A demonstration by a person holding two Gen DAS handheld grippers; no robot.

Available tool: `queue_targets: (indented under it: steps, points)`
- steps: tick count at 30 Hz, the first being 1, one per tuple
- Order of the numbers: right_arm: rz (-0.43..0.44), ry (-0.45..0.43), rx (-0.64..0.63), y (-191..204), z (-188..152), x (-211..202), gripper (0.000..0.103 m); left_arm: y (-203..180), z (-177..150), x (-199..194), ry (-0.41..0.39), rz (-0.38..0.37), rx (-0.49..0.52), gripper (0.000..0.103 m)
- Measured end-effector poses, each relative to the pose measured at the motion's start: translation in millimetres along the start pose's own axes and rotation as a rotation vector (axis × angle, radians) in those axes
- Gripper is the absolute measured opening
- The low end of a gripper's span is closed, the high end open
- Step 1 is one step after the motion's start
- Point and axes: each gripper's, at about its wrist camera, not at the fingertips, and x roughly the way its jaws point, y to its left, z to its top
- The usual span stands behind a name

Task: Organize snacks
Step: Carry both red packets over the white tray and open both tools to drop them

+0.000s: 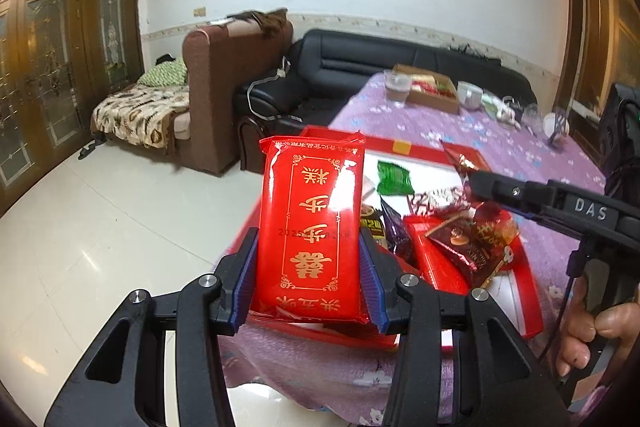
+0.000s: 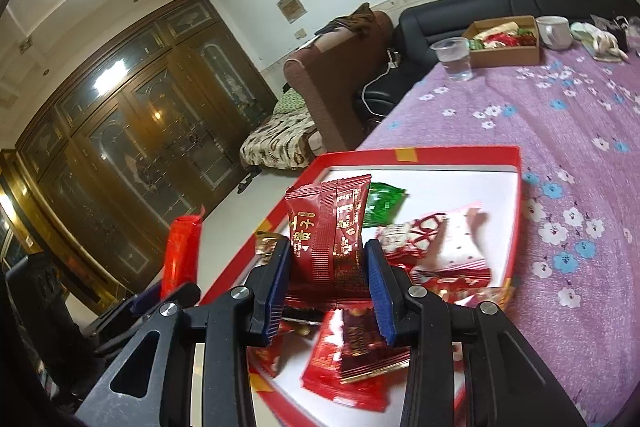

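My left gripper point(image 1: 308, 259) is shut on a bright red snack packet with gold characters point(image 1: 312, 223), held upright above the near left corner of a red tray point(image 1: 416, 149). My right gripper point(image 2: 327, 267) is shut on a dark red snack packet point(image 2: 326, 227), lifted over the same red tray point(image 2: 516, 195). In the tray lie a green packet point(image 2: 382, 205), a white and red packet point(image 2: 452, 239) and several dark red packets point(image 2: 352, 359). In the left wrist view the right gripper point(image 1: 480, 183) comes in from the right, a hand point(image 1: 592, 327) on its handle. The bright red packet point(image 2: 180, 255) shows at the left of the right wrist view.
The tray sits on a table under a purple flowered cloth point(image 2: 560, 115). At the far end stand a plastic cup of water point(image 2: 454, 59), a cardboard box of snacks point(image 2: 506, 41) and a white mug point(image 2: 554, 31). Beyond are a black sofa point(image 1: 360, 67), a brown sofa point(image 1: 216, 87) and tiled floor point(image 1: 100, 227).
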Motion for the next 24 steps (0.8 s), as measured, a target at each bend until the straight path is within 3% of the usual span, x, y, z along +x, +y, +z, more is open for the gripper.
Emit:
queue_targets:
  steps: [14, 24]
  points:
    - [-0.039, 0.007, 0.051, -36.5, 0.6, 10.6, 0.038, -39.5, 9.4, 29.9, 0.018, 0.009, 0.113, 0.045]
    - [-0.024, 0.009, 0.105, -56.8, -1.0, 10.1, 0.041, -52.8, 7.7, 41.1, 0.047, 0.028, 0.131, 0.045]
